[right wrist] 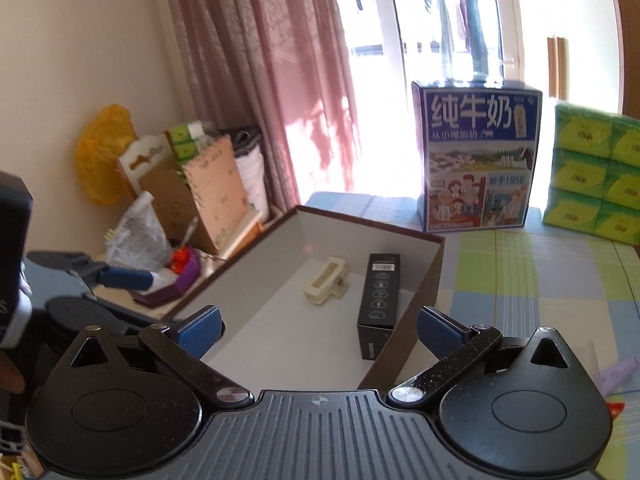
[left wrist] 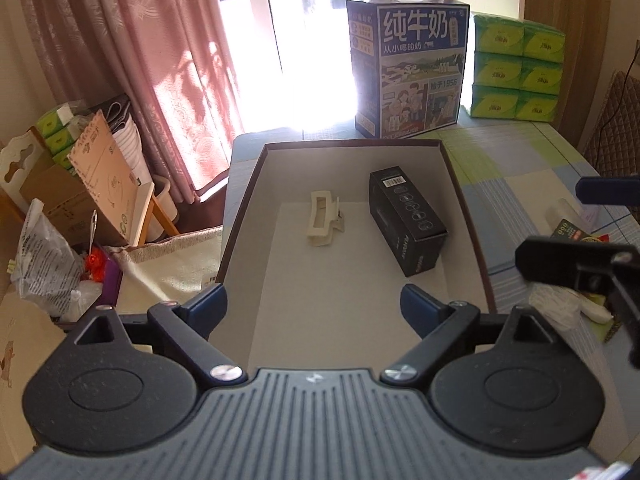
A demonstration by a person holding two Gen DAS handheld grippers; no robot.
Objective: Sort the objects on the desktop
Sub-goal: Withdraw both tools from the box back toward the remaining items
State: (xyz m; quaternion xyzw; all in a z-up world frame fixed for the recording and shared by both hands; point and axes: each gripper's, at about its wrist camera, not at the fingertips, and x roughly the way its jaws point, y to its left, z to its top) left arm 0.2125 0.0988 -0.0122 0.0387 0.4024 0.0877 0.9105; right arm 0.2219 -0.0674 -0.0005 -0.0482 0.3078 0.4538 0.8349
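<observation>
A brown open box [left wrist: 466, 184] with a pale inside stands on the checked tablecloth. In it lie a cream hair claw clip [left wrist: 322, 220] and a black carton [left wrist: 406, 220]. My left gripper [left wrist: 314, 306] is open and empty, above the box's near end. My right gripper [right wrist: 318, 330] is open and empty, over the box's [right wrist: 420, 300] near right wall; the clip [right wrist: 326, 286] and black carton [right wrist: 378, 300] lie ahead of it. The right gripper's fingers [left wrist: 560, 266] show at the right of the left wrist view, over loose small items [left wrist: 568, 232].
A blue milk carton case [left wrist: 408, 68] and stacked green tissue packs [left wrist: 516, 68] stand at the table's far side. A purple item [right wrist: 618, 372] lies at the right. Cardboard boxes and bags [left wrist: 80, 200] fill the floor left of the table, by the pink curtain [right wrist: 256, 80].
</observation>
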